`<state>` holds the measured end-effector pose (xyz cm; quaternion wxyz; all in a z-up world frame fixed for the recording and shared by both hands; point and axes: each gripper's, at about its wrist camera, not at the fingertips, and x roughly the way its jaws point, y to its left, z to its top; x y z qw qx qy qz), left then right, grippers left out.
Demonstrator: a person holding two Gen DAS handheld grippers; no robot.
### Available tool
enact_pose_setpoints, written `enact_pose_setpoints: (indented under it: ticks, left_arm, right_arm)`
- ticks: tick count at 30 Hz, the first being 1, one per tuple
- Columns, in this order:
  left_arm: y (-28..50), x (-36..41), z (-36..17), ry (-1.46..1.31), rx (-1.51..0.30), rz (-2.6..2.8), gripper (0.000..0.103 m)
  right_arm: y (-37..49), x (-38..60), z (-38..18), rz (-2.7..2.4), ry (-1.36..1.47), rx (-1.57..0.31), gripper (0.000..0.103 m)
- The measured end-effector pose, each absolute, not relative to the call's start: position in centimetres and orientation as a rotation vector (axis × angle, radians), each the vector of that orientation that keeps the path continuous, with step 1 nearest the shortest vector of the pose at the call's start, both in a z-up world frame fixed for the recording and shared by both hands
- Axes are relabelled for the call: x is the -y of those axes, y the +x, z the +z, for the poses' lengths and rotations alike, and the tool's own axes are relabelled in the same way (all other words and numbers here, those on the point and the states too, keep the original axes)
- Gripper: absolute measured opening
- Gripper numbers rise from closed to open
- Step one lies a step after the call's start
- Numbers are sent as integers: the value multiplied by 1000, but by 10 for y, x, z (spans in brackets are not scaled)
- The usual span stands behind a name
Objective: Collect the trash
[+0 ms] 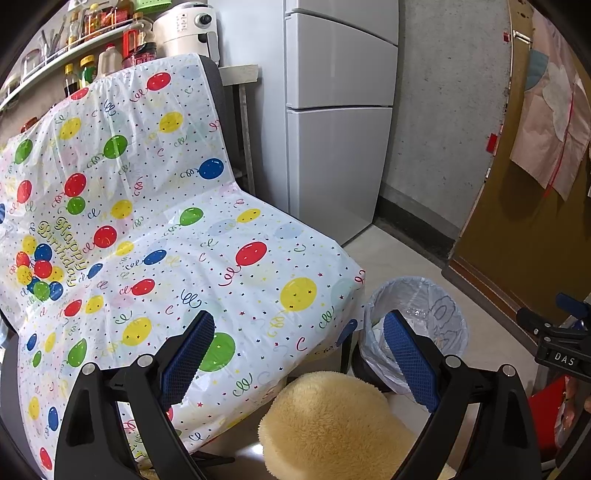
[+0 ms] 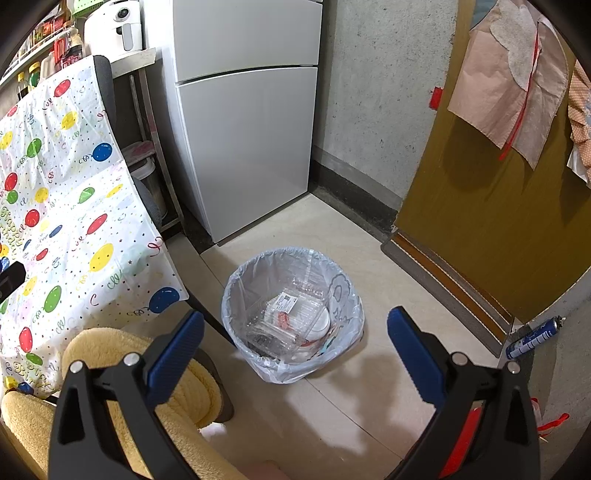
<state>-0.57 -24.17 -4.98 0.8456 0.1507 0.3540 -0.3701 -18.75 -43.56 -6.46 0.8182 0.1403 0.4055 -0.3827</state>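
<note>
A balloon-print birthday tablecloth is draped over a dark chair. A fluffy yellow cushion lies low beside it. Behind the chair stands a white fridge, with a white air fryer and a shelf of sauce bottles to its left. An ochre door stands against the grey concrete wall, with pinkish cloths hanging on it. A blue spray can lies on the pale tiled floor.

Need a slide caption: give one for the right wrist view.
Open right gripper above a lined bin holding clear plastic trash, beside the fridge.
</note>
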Motion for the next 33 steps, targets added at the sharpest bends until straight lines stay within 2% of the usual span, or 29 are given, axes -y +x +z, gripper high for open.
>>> enact_pose_setpoints:
  ticks: [33]
  left_arm:
    - [-5,241,-47,312,-748,-773,92]
  right_arm:
    - [-186,434,-66,-813,300,-863,97]
